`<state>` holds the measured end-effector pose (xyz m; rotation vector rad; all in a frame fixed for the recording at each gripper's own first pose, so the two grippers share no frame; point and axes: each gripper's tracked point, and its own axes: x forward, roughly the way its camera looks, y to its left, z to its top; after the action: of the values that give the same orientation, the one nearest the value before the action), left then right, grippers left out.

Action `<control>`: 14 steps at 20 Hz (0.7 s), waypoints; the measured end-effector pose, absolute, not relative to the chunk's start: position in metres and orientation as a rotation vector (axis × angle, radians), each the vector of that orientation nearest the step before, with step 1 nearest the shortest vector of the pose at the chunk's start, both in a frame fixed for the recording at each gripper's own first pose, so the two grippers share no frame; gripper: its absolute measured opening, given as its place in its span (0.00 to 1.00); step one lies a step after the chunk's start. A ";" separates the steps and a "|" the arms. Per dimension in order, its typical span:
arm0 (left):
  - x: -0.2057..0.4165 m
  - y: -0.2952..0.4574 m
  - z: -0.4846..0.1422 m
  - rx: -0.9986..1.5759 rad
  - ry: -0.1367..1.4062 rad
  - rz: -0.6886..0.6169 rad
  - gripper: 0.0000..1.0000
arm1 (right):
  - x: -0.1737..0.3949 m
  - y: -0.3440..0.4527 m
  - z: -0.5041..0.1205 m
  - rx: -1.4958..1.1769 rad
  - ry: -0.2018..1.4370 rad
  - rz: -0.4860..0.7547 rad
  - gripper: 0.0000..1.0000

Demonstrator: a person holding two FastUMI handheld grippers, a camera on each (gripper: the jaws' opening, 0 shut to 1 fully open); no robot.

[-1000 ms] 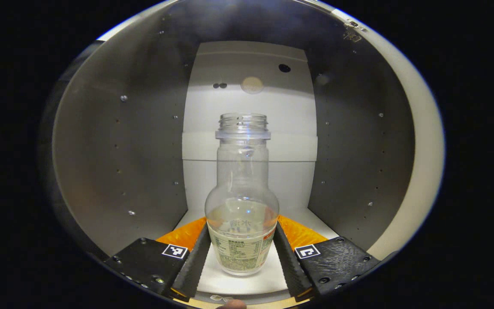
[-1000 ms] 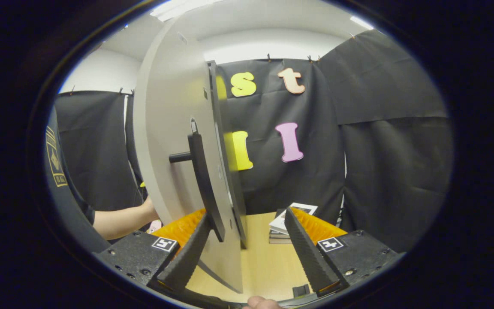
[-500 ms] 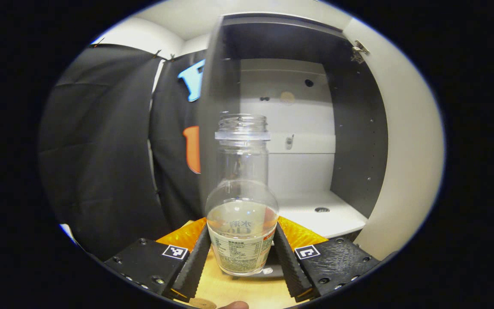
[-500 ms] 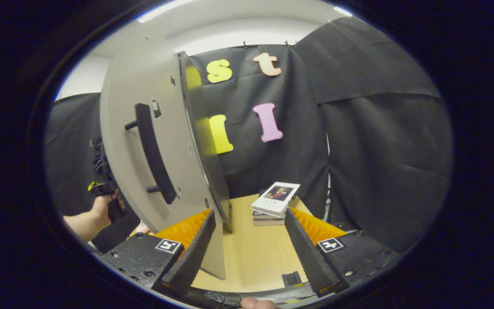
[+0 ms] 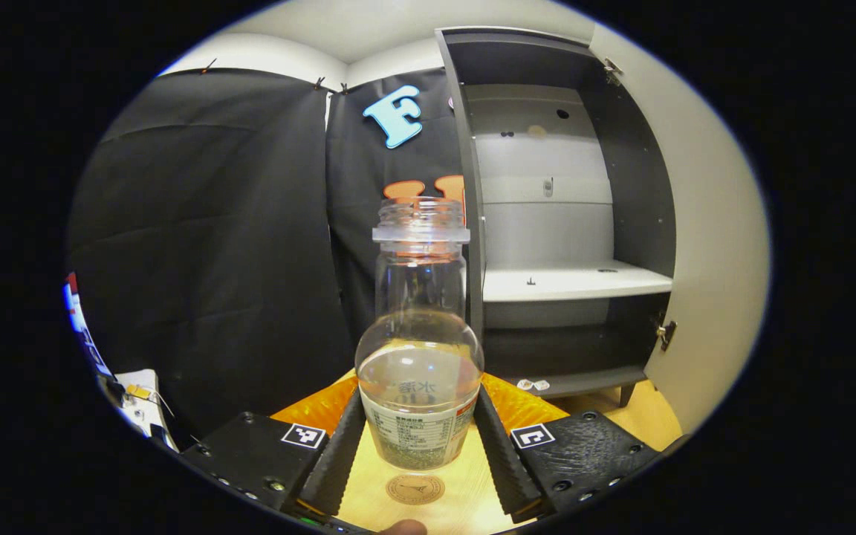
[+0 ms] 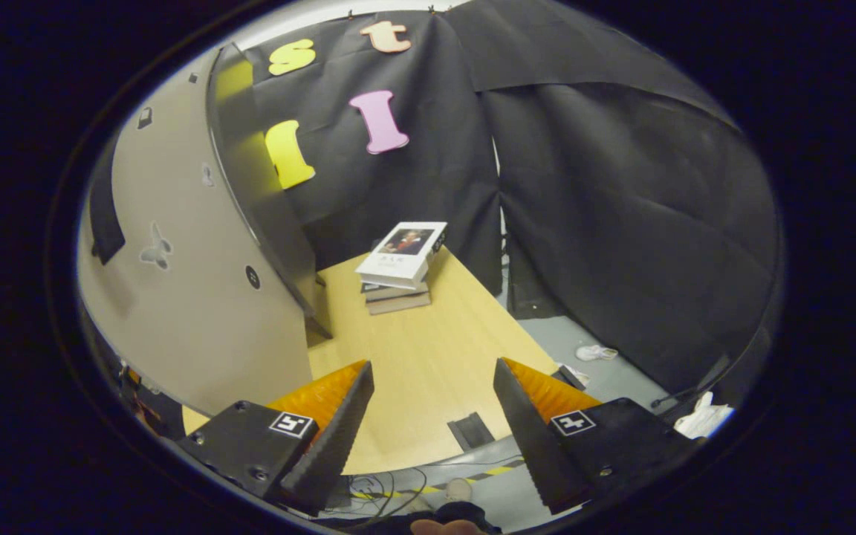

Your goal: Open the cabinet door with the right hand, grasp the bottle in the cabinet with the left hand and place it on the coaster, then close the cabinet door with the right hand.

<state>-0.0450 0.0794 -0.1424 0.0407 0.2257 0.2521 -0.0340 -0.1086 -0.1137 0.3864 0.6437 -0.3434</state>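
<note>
Left gripper view: my left gripper (image 5: 419, 438) carries the clear plastic bottle (image 5: 419, 349) upright, out of the open cabinet (image 5: 569, 223) and above the wooden counter (image 5: 465, 498). Both ridged fingers (image 5: 339, 453) press on its labelled lower body, closed to the width of that body, one on each side. The round brown coaster (image 5: 414, 489) lies on the counter directly below the bottle's base; whether the base already touches it I cannot tell. Capless and nearly empty, the bottle should be light, I judge, with thin walls that could buckle under a hard squeeze and a smooth skin that may slip. The labelled belly, low and wide, looks the surest place to hold it; the narrow neck would let it swing. The cabinet stands at the far right, its white shelf (image 5: 569, 281) bare, its door (image 5: 710, 245) swung out along the right edge.

Right gripper view: my right gripper (image 6: 432, 423) hangs over the near edge of the counter, its fingers (image 6: 331, 431) spread wide and holding nothing. The open cabinet door fills the left, just beside the left finger but apart from it, its dark handle (image 6: 105, 208) far up at the left. A small stack of books (image 6: 400, 266) sits at the far end of the counter.
</note>
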 end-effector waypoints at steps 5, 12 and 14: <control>-0.045 0.080 -0.267 -0.015 0.299 0.207 0.76 | -0.053 -0.047 -0.126 0.237 0.759 -0.283 1.00; -0.043 0.117 -0.330 -0.114 0.294 0.309 0.76 | -0.139 0.024 -0.245 0.187 1.179 -0.268 1.00; -0.040 0.122 -0.345 -0.167 0.320 0.326 0.76 | -0.149 0.040 -0.259 0.210 1.274 -0.231 1.00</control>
<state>-0.0395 0.1217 -0.3445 -0.1666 0.3195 0.3260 -0.1486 0.0400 -0.2590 0.2100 1.2744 -0.2314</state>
